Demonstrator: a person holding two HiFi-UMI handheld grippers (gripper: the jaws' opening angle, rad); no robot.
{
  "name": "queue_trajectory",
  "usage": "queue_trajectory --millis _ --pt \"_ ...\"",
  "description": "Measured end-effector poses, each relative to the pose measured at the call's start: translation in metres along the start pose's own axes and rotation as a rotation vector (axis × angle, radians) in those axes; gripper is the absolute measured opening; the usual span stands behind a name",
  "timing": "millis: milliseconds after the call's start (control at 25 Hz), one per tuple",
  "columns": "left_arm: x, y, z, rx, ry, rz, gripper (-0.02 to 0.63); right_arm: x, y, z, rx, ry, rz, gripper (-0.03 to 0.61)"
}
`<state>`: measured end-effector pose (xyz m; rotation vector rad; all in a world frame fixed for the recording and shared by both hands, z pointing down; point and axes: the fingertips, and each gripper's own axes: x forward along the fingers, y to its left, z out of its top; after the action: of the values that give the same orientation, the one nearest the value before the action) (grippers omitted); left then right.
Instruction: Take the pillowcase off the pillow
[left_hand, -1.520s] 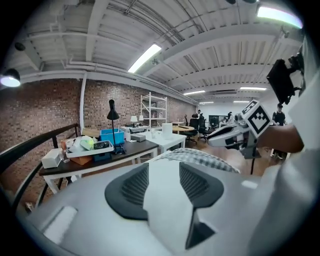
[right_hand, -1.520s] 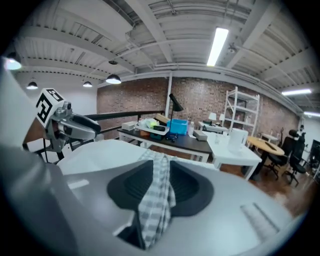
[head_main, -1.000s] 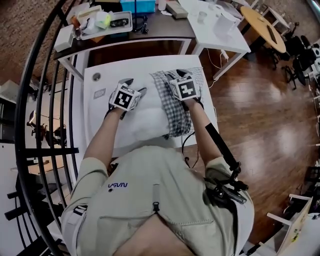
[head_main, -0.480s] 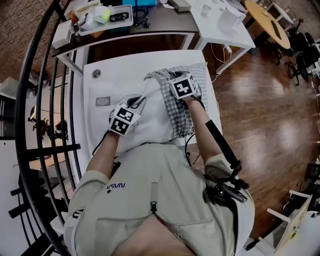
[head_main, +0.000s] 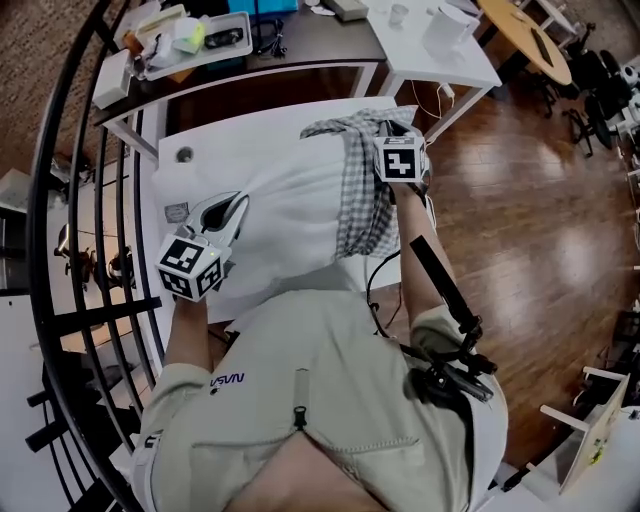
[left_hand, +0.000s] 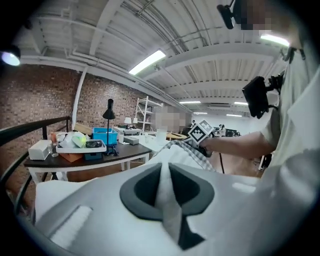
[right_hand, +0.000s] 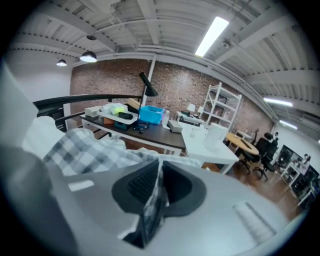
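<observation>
A white pillow (head_main: 290, 215) lies on the white table (head_main: 200, 150), its right end still inside a grey checked pillowcase (head_main: 365, 200). My left gripper (head_main: 232, 205) is at the pillow's left corner; its jaws have just been closing and are now shut on a fold of white pillow fabric (left_hand: 162, 172). My right gripper (head_main: 388, 130) is at the table's far right corner; its jaws have also just been closing and are shut on the checked pillowcase (right_hand: 157, 185). The pillow is stretched between the two grippers, and bunched pillowcase (right_hand: 85, 147) shows to the left of the right jaws.
A dark desk (head_main: 300, 55) with a cluttered tray (head_main: 190, 45) stands behind the table, and a white table (head_main: 440, 50) is at back right. A black railing (head_main: 60, 200) curves along the left. A cable (head_main: 375, 290) hangs at the table's near right edge.
Both grippers have closed on fabric. The left gripper pulled the pillow's corner left and toward me; the right gripper drew the pillowcase to the far right, baring more white pillow.
</observation>
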<state>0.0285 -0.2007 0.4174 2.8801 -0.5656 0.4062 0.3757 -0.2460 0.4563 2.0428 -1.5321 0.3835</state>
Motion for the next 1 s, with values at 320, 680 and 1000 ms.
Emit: queue_trajectory --millis 320,680,1000 --pt "0.046 0.034 -0.044 -0.068 0.091 0.028 0.032 0.029 -0.018 -0.069 0.11 0.116 -0.024 0.025" --pt "0.067 0.039 -0.013 0.148 0.097 0.108 0.213 -0.054 0.016 -0.036 0.206 -0.201 0.143 0.14" --pt "0.049 -0.106 -0.045 0.262 0.173 -0.152 0.294 -0.153 0.088 -0.125 0.258 -0.142 0.194 0.144"
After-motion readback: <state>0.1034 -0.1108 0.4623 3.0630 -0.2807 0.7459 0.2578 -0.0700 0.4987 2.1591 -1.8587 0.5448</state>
